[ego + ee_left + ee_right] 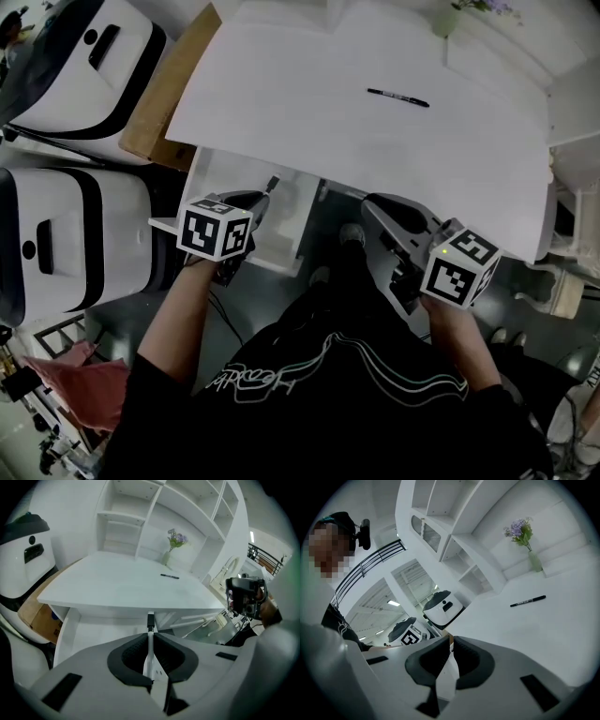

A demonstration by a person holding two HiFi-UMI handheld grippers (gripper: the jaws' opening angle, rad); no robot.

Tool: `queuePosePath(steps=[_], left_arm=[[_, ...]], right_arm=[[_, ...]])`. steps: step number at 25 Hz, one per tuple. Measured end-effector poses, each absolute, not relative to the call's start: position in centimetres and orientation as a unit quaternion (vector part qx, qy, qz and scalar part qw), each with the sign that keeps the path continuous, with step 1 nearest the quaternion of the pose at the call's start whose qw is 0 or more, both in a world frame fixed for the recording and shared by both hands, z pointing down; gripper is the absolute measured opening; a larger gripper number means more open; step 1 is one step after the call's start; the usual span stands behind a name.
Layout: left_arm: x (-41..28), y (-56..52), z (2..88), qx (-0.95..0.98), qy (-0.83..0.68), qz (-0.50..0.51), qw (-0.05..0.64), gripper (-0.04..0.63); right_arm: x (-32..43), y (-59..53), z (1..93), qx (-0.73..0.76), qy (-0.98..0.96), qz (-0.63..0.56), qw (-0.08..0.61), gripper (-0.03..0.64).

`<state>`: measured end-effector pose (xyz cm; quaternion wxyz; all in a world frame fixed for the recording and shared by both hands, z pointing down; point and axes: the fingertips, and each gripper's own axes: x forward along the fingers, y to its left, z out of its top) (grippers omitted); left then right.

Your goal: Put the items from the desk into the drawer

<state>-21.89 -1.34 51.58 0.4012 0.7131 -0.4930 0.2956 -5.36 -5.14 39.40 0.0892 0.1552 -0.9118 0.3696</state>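
Pen (398,97) lies on worktop (309,122), right of centre; vase (448,19) at its far edge. Drawer (199,178) open under near-left edge, left hand-held gripper (265,197) above it. Cardboard box (169,84) left of worktop.

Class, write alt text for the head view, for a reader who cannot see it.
The left gripper holds a thin white item with a dark tip above an open white drawer under the front of a white desk. A black pen lies on the desk, and the right gripper hangs to the drawer's right.
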Motion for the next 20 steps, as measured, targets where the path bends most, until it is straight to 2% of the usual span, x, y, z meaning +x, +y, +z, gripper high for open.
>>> queuePosePath(steps=[5,13,20], left_arm=[[-22.1,-3.2,56.0,0.69,-0.49,0.295,0.443,0.054],[-21.9,-5.1,61.2,0.682,-0.495,0.304,0.445,0.054],[-21.6,-5.2,66.3,0.664,-0.481,0.352,0.452,0.054]], right_arm=[[-4.7,-5.8,40.8,0.156,-0.906,0.382,0.094,0.057],[-3.1,-6.9,43.1,0.168,-0.895,0.399,0.103,0.057],[-1.4,-7.4,44.5,0.181,-0.887,0.409,0.113,0.055]])
